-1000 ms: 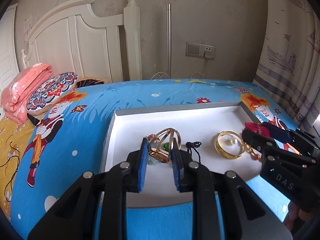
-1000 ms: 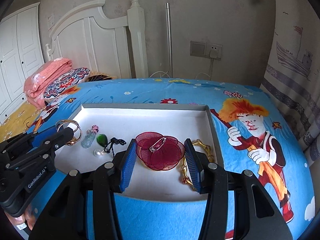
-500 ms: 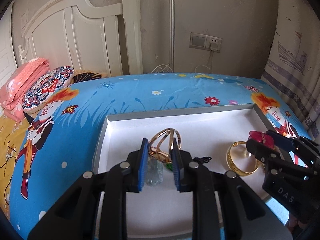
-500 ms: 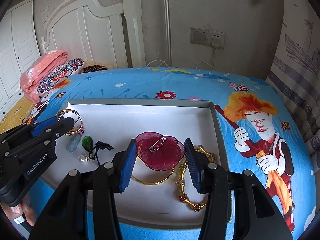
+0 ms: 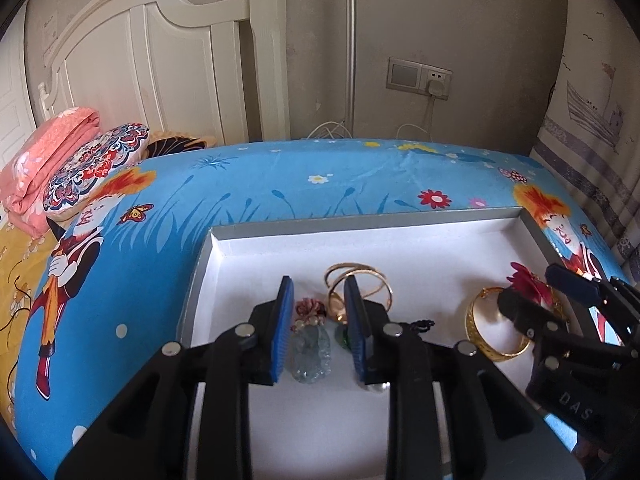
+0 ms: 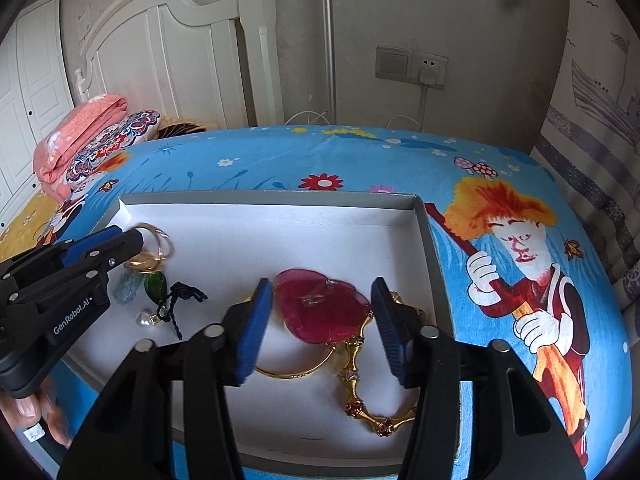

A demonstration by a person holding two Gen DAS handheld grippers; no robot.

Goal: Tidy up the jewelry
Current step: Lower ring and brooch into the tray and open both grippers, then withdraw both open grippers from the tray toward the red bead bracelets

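Left gripper (image 5: 316, 320) seen spread, nothing pinched; gold ring (image 5: 358, 286) lay in tray (image 5: 400, 222), far left. Right gripper (image 6: 322, 320) spread around red brooch (image 6: 320, 312). Judged: brooch to be lowered flat, clear of bangle (image 6: 296, 370).

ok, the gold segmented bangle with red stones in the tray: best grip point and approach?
Grip the gold segmented bangle on its near arc, where the tray floor shows bare on both sides. It lies flat, so come from straight above, one finger inside the loop and one outside. Its far arc lies under the red brooch and crosses the plain gold bangle.
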